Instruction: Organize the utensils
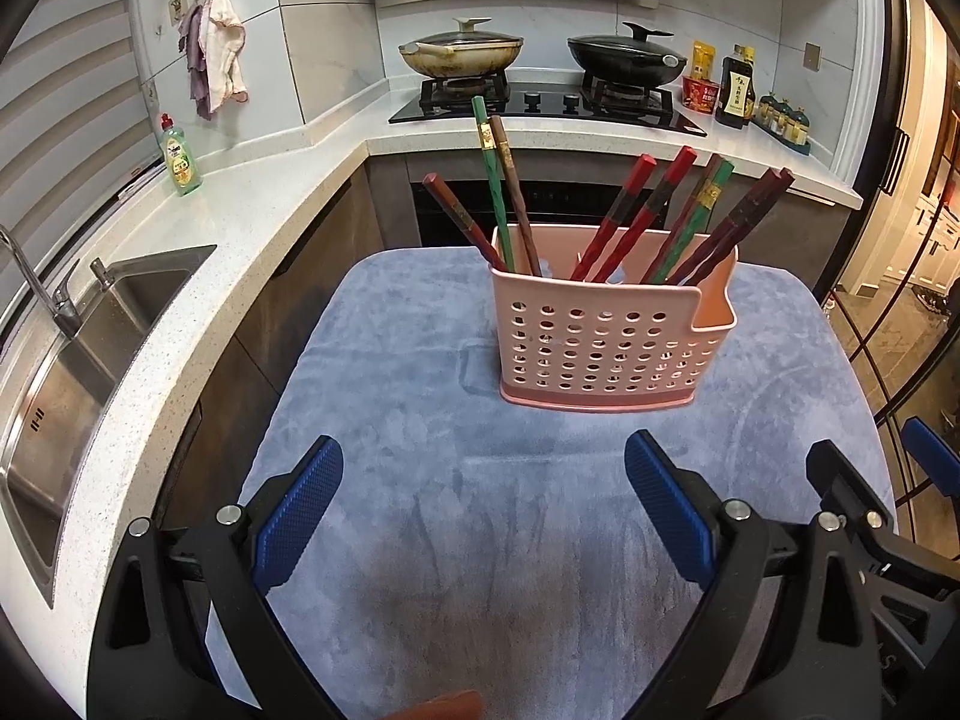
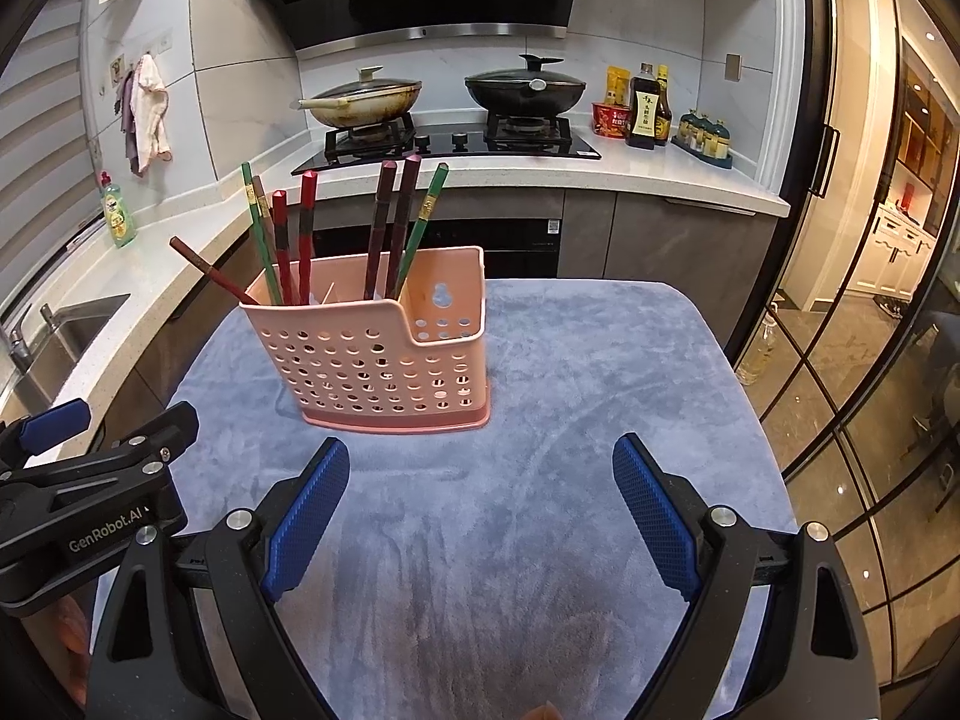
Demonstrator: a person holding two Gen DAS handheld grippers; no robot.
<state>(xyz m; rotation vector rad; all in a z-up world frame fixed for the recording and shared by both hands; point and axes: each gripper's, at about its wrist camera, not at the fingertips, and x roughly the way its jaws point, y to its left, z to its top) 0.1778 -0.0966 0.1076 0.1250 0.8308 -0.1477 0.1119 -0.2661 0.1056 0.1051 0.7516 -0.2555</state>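
Observation:
A pink perforated utensil holder (image 1: 606,342) (image 2: 384,354) stands upright on the blue-grey cloth (image 1: 480,516) (image 2: 540,420). Several red, green and dark brown chopsticks (image 1: 636,219) (image 2: 393,228) lean inside it, tips up. My left gripper (image 1: 483,483) hovers open over the cloth, short of the holder, with nothing between its blue pads. My right gripper (image 2: 480,483) is likewise open and empty, a little in front of the holder. Each gripper shows at the edge of the other's view: the right one (image 1: 900,480) and the left one (image 2: 102,438).
A white L-shaped counter runs along the left with a steel sink (image 1: 66,360) and a green dish-soap bottle (image 1: 180,156). Behind are a gas hob (image 1: 540,102) with two lidded pans, and sauce bottles (image 2: 648,108). Glass doors (image 2: 870,330) stand to the right.

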